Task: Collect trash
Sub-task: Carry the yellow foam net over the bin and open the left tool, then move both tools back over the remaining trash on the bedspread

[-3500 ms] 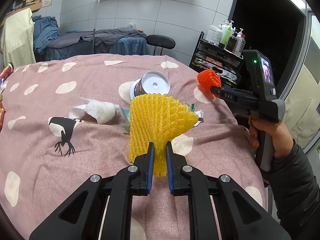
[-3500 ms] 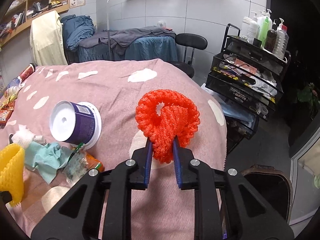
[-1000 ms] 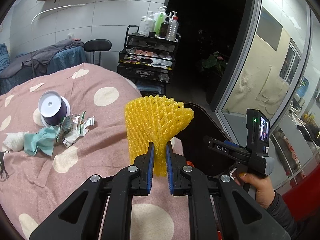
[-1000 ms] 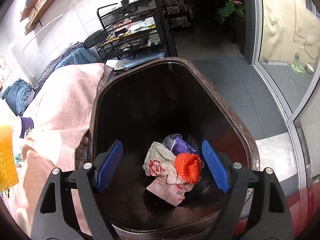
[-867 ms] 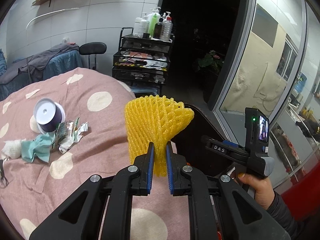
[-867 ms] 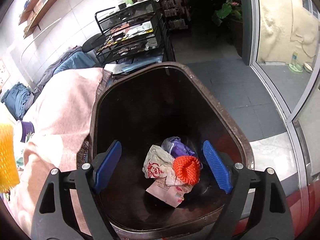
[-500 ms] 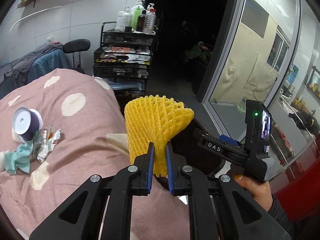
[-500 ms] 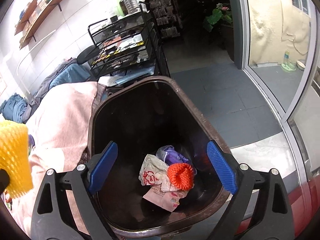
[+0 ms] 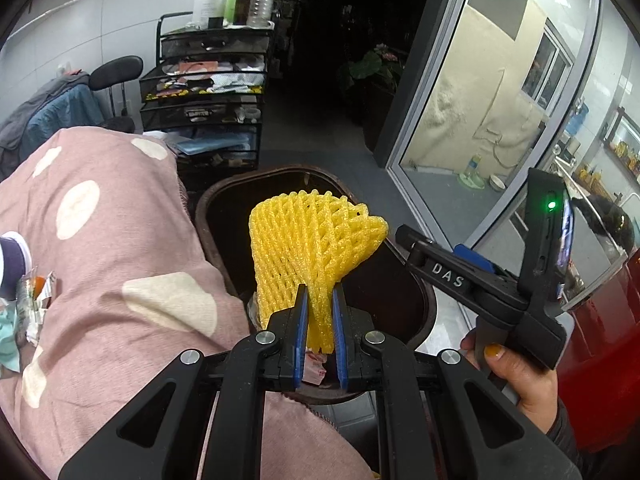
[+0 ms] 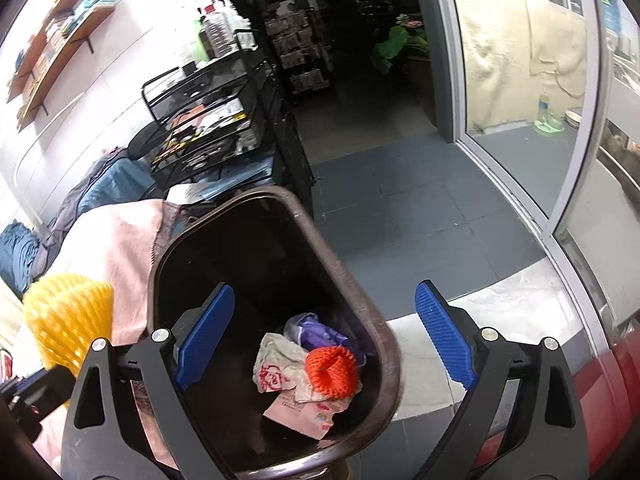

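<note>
My left gripper point(image 9: 319, 322) is shut on a yellow foam fruit net point(image 9: 316, 240), held over the near rim of a dark brown trash bin point(image 9: 208, 200). The same net point(image 10: 66, 316) shows at the left edge of the right wrist view. My right gripper point(image 10: 324, 334) stands wide open above the bin point(image 10: 352, 276), nothing between its blue pads. Inside the bin lie an orange foam net point(image 10: 331, 372), crumpled white wrappers point(image 10: 276, 364) and a purple wrapper point(image 10: 316, 330). In the left wrist view the right gripper's body point(image 9: 480, 288) sits at the right in a person's hand.
A pink spotted cloth point(image 9: 100, 240) covers the table left of the bin, with wrappers and a purple tub point(image 9: 12, 256) at its far left edge. A black wire cart point(image 9: 208, 92) with bottles stands behind. A glass sliding door point(image 9: 500, 100) is to the right.
The left gripper has carried the yellow net from above the table to over the bin. The right gripper has pulled up and back, its jaws a little wider; the orange net lies still in the bin.
</note>
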Demonstrator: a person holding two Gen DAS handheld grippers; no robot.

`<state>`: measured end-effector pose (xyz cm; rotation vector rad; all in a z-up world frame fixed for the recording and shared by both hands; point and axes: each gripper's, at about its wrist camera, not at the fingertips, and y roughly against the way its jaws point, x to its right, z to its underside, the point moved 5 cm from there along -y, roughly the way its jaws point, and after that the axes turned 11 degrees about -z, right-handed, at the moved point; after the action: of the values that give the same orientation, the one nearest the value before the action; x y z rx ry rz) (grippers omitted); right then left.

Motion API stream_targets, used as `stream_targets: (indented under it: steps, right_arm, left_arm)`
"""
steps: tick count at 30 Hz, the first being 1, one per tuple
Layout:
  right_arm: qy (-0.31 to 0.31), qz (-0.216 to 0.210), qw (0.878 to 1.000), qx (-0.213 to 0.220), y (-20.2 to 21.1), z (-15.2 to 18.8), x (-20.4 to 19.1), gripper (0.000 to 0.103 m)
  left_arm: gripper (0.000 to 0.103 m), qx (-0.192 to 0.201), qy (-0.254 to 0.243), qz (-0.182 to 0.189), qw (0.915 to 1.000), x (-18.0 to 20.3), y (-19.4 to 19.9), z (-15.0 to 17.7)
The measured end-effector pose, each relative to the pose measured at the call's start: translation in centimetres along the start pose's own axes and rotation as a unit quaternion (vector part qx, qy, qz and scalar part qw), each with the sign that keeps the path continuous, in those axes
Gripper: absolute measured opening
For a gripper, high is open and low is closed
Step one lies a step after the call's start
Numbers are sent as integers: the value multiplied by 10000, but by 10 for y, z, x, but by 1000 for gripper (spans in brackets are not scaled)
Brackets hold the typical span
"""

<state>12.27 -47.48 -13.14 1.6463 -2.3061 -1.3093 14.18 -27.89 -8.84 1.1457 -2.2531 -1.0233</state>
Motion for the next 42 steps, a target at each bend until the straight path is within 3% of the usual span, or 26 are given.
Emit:
stream_targets:
  steps: [14,15,16,18,22,27,42]
  right_arm:
    - [-67,222,9997,77,2,-6,18,91]
    - [-53,219,9997,71,2,-6,18,91]
    - [-46,218,9997,67,1,-5,16,91]
    - [-35,224,9997,59,1,-4,16,92]
    - [-2,210,9998,48,1,-2,12,93]
    - [77,164,9998,41,2,0,5,94]
    - [319,-147,9994,62,6,5,-19,95]
  left_arm:
    - [15,-362,-234,-432,9981,7,-36,2]
    - [27,-373,-248,-450,9980,7,-37,4]
    - [48,-378,-227,-447,9980,6,-37,3]
    - [69,-284,-92,-396,9988,1,-32,3]
    - [83,-24,-10,-394,9992,-6,-15,-2]
    - [91,268,-51,-484,9985,-8,5,-3]
    - [95,634,206,-820,9944,-48,48,13]
